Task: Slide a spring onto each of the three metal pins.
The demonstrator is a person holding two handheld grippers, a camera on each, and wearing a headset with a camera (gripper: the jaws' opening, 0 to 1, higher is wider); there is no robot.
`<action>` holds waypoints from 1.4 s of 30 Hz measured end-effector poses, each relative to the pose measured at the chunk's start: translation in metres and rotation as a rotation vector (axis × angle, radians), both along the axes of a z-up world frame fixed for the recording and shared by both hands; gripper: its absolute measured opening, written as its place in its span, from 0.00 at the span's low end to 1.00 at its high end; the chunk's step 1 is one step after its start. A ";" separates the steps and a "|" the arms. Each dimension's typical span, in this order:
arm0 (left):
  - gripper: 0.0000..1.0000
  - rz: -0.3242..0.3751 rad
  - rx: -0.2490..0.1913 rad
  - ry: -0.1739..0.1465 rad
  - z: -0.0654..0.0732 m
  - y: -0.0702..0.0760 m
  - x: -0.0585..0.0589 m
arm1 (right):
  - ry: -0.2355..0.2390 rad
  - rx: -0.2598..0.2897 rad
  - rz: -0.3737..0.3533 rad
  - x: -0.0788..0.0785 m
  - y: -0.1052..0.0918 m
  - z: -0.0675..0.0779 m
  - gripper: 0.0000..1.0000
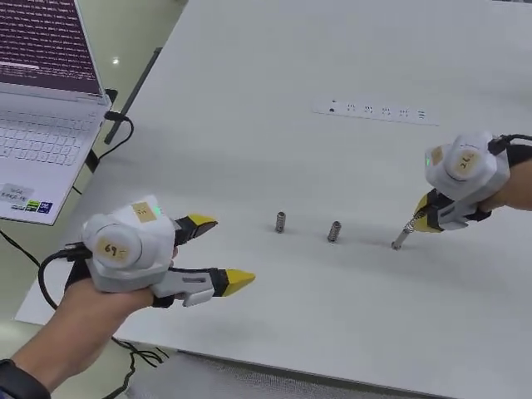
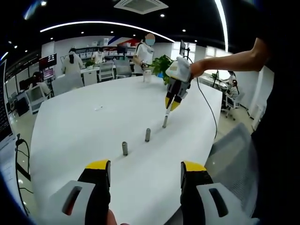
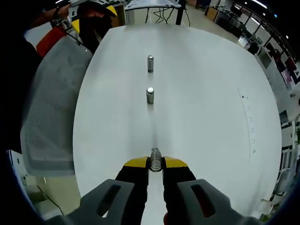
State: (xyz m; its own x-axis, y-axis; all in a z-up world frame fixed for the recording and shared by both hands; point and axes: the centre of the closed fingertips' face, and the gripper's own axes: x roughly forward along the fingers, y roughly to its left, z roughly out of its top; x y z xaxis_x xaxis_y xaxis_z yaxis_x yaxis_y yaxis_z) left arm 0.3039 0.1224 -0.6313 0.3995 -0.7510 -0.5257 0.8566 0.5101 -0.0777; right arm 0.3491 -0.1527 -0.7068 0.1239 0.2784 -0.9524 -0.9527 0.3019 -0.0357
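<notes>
Head view: white table [image 1: 249, 83] w/ laptop [image 1: 41, 125]

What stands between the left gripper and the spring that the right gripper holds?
Two upright, spring-covered pins stand in a row on the table, as the head view shows.

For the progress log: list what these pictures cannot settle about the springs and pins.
Third pin: head view, too small to tell how far the spring sits on it; right gripper view, the spring and right gripper hide it.
Left pin and middle pin: every view, too small to separate spring from pin.
Laptop: head view, cut off by the left edge; screen text too small to read.
</notes>
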 end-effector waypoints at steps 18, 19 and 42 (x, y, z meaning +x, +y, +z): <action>0.55 0.019 0.004 0.011 -0.002 0.008 0.001 | 0.022 -0.029 0.031 0.002 0.000 -0.013 0.09; 0.55 0.020 0.005 0.011 -0.002 0.008 0.001 | 0.022 -0.027 0.031 0.002 0.000 -0.014 0.09; 0.54 0.017 0.008 0.017 -0.004 0.009 0.002 | 0.036 -0.043 0.042 -0.001 0.000 -0.018 0.09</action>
State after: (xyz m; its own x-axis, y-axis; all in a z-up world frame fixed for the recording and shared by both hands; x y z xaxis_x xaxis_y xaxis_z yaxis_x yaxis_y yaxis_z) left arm 0.3061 0.1316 -0.6349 0.4033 -0.7399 -0.5385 0.8461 0.5256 -0.0884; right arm 0.3484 -0.1523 -0.7248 0.0783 0.2414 -0.9673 -0.9653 0.2610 -0.0131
